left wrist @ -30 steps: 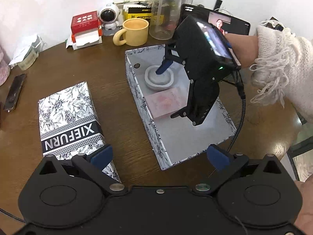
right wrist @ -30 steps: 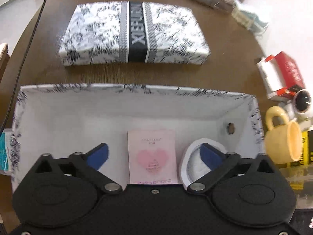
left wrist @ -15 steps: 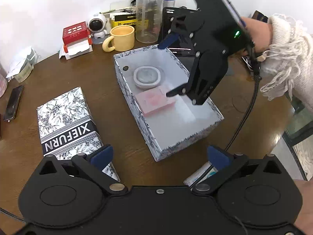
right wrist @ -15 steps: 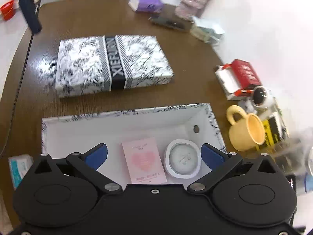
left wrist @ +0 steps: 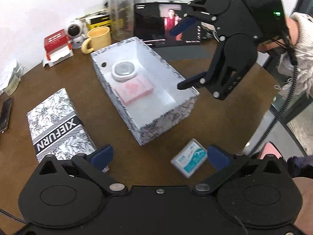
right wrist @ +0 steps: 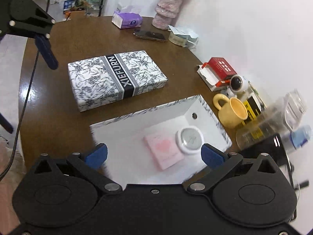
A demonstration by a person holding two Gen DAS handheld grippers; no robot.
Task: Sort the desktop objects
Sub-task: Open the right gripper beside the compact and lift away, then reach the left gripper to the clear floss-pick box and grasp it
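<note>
The right gripper (left wrist: pixel 180 56) has lifted out of the open patterned box (left wrist: pixel 183 101) and now hangs above the box's far right rim, its fingers spread wide with nothing between them. A second ago those fingers straddled the white round tin (left wrist: pixel 125 70) at the box floor; the tin now rests free in the far end of the box, overlapping the pink heart card (left wrist: pixel 137 90) beside it. That drop-off reads as finished, so two items are sorted.

The left gripper (left wrist: pixel 159 156) has also drawn back toward the near edge of the desk (left wrist: pixel 109 121), and this brings a blue-and-white card packet (left wrist: pixel 189 157) into sight. The packet lies flat on the desk just outside the box's near corner, close to the right fingertip (left wrist: pixel 216 155) of the left gripper, whose fingers stand apart and empty. It looks like the next thing to collect. The box lid (right wrist: pixel 117 80), marked XIEFURN, lies apart on the desk to the left of the box.
</note>
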